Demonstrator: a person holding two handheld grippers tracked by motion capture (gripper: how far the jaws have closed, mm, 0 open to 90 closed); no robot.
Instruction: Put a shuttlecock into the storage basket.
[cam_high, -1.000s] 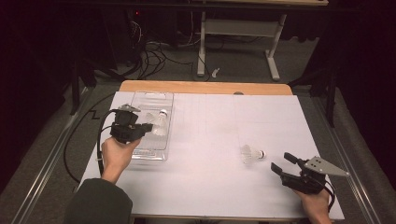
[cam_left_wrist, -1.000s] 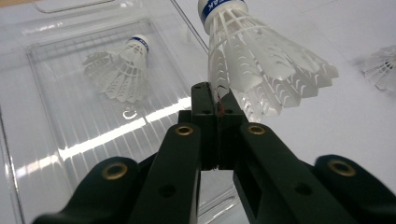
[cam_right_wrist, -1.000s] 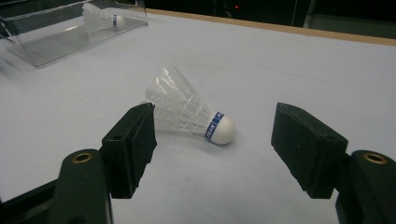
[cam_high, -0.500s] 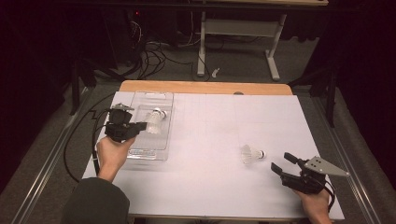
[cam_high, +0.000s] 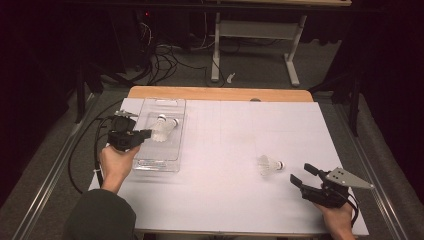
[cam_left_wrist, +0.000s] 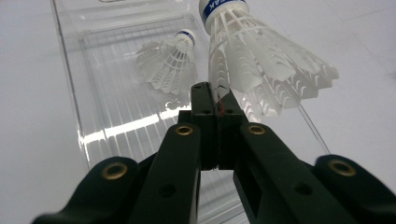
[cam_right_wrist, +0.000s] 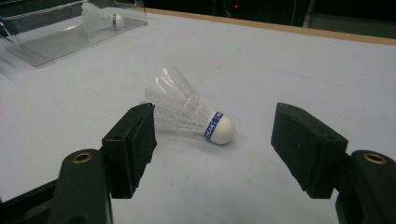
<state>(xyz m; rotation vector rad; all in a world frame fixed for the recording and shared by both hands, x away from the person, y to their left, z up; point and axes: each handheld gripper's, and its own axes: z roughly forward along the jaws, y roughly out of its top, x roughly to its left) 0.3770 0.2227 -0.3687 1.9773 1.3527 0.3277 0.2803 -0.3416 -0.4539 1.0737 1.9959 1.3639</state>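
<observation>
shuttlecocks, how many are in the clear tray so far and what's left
Done: one shuttlecock lies in the clear tray. In hand: the left gripper is shut on a second shuttlecock by its skirt, above the tray, not yet released. Left: a third shuttlecock lies on the table in front of the open right gripper.

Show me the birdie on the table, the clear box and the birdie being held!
lying shuttlecock (cam_right_wrist: 187, 112), right gripper view, feather skirt.
clear tray (cam_high: 172, 107), high view, far rim.
held shuttlecock (cam_left_wrist: 261, 65), left gripper view, feathers.
</observation>
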